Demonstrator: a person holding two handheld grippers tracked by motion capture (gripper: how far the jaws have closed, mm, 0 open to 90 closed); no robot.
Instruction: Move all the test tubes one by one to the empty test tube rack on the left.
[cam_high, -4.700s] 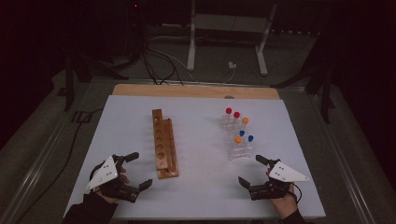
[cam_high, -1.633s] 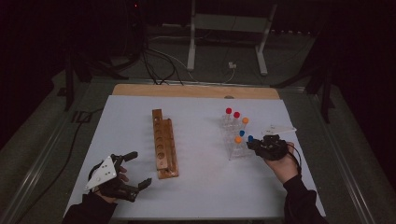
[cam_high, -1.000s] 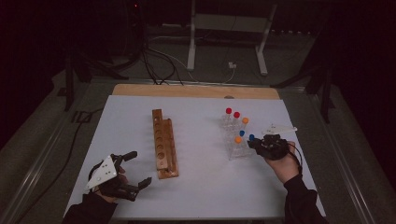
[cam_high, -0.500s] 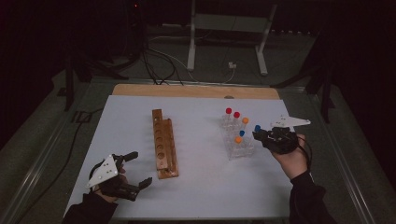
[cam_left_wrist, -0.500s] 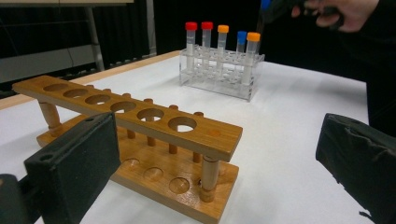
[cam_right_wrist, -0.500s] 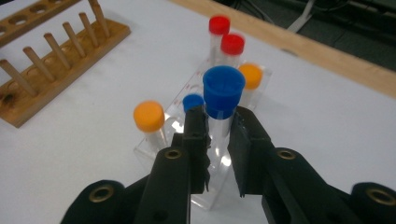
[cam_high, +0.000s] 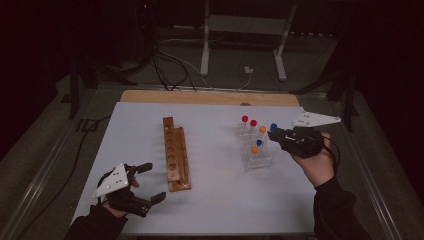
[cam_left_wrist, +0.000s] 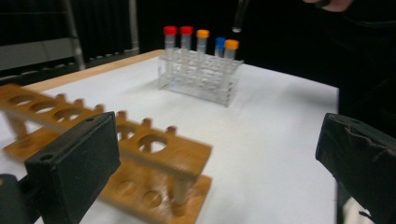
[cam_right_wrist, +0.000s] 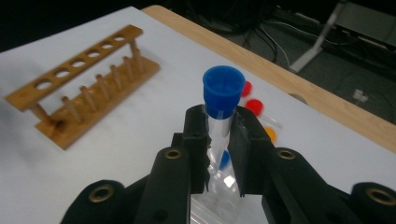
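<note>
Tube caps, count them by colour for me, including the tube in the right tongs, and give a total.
Red caps: 2, both in the clear rack.
Orange caps: 2, both in the clear rack.
Blue caps: 2, one in the clear rack and one on the tube held in the right tongs above it.
Total: 6 capped tubes.

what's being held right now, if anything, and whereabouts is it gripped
The right tool is shut on a blue-capped tube, its jaws pinching the clear body just below the cap. The left tool is open and holds nothing.
</note>
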